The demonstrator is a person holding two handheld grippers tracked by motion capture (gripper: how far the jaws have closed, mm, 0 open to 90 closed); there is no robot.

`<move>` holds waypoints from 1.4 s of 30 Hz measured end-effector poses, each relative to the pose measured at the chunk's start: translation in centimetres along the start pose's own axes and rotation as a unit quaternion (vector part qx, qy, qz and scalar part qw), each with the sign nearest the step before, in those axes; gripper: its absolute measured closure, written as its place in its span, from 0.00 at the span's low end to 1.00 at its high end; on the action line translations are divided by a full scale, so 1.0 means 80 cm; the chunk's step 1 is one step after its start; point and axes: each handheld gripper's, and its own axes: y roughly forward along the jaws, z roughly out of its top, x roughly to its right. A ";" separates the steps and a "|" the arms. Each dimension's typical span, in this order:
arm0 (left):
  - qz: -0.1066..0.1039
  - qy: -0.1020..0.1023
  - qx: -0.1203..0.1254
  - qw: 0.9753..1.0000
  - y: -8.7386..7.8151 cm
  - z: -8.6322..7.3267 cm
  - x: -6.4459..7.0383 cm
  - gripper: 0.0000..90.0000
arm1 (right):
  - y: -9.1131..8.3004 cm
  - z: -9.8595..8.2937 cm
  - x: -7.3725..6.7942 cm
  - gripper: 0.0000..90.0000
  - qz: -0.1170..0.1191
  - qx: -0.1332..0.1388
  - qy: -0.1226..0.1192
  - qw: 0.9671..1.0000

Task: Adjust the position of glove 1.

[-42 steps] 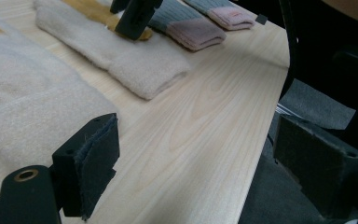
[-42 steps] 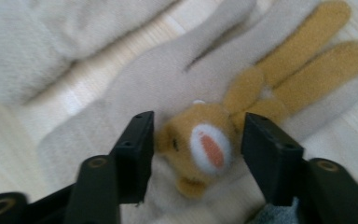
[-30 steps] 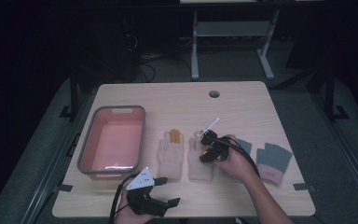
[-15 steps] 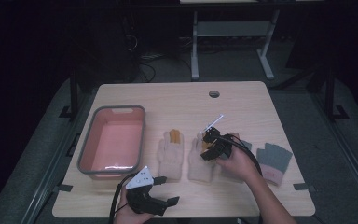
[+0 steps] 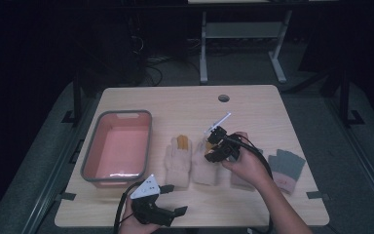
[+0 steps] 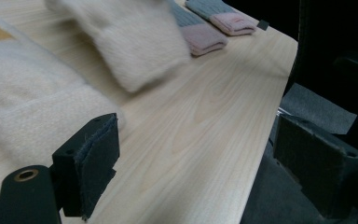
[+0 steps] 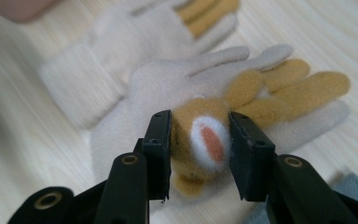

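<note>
The right gripper (image 7: 199, 154) pinched a folded tan glove fingertip (image 7: 205, 135), a close-up detail the high view blurred. Beyond its jaws lay the glove (image 7: 168, 93), and farther off a second cream glove (image 7: 102, 60). The left gripper (image 6: 214, 163) sat spread wide over the worktop (image 6: 205, 116) edge; the high view added a pink bin (image 5: 118, 146) ahead of it.

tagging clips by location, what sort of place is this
Probably a lab or studio set up for recording handling tasks: a lone light wooden table on grey floor, dark surroundings with cables, and knitted gloves beside a grey-rimmed pink plastic tub.
</note>
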 end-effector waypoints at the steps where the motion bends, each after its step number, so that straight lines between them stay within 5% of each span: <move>1: 0.001 0.006 -0.003 1.000 -0.001 0.000 0.000 0.16 | -0.002 0.004 -0.003 0.69 -0.001 0.003 -0.003 1.000; 10: -0.002 0.002 0.004 1.000 -0.004 0.000 0.004 0.16 | -0.009 0.038 -0.025 0.69 0.007 0.022 -0.029 0.999; 22: -0.007 0.006 0.006 1.000 -0.007 0.001 0.009 0.16 | 0.033 0.077 -0.052 0.69 0.032 0.009 -0.061 0.998; 42: -0.004 -0.003 0.010 1.000 -0.008 0.001 0.003 0.16 | 0.094 0.067 -0.038 0.66 0.048 -0.036 -0.038 0.997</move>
